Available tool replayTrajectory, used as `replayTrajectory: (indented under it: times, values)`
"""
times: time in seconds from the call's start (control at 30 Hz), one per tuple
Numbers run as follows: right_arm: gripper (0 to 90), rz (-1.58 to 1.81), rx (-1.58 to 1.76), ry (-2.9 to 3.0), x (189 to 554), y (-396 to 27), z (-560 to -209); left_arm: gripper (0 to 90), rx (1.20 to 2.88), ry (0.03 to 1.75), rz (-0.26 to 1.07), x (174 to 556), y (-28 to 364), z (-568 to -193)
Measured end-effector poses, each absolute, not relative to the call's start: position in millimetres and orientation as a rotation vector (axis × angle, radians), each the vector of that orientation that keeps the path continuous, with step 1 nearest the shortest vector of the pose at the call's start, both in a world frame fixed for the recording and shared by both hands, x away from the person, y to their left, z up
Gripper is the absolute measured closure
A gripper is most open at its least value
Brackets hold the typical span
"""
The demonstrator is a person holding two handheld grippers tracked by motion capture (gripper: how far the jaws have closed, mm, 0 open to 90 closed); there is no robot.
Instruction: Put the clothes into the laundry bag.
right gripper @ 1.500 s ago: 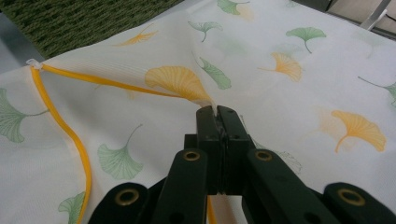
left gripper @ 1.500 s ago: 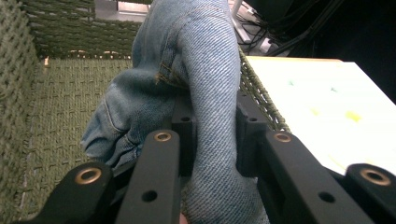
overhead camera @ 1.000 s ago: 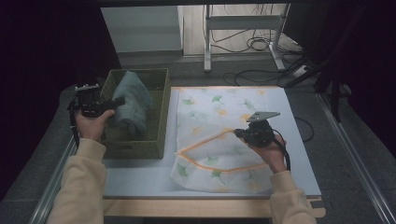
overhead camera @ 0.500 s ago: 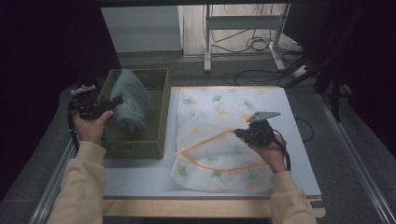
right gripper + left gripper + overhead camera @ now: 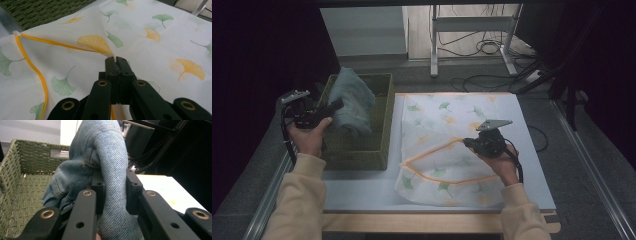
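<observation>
A bundle of blue denim (image 5: 353, 99) hangs over the green woven basket (image 5: 362, 150) at the table's left. My left gripper (image 5: 328, 108) is shut on a fold of it; in the left gripper view the denim (image 5: 107, 145) runs between the jaws of the left gripper (image 5: 113, 181), with the basket (image 5: 30, 155) behind. A white mesh bag (image 5: 442, 125) printed with ginkgo leaves lies spread right of the basket, its orange-trimmed opening (image 5: 432, 150) facing the basket. My right gripper (image 5: 471, 143) pinches the bag's upper layer; the right gripper (image 5: 115, 60) is shut on the bag (image 5: 155, 55) near the orange trim (image 5: 37, 75).
The bag and basket rest on a white board (image 5: 357, 192) with a wooden front edge (image 5: 437, 222). A metal rail (image 5: 592, 170) runs along the right side. Behind the table stand a metal frame's legs (image 5: 432, 45) and loose cables (image 5: 484, 47) on the floor.
The denim has risen a little above the basket with my left gripper. The right gripper and the bag have stayed put.
</observation>
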State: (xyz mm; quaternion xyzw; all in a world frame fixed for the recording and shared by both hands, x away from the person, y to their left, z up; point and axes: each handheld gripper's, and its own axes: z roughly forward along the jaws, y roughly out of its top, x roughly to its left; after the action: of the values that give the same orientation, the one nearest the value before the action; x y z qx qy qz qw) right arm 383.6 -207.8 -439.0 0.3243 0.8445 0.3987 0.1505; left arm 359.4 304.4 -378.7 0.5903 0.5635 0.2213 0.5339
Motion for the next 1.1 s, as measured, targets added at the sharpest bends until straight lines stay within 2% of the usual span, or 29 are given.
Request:
replayTrajectory:
  times: [1.1]
  values:
    - [88.3,1.143,0.93,2.424,383.9,-208.6,-439.2,74.0,1.354,1.197,0.545,328.2,294.0,-345.5]
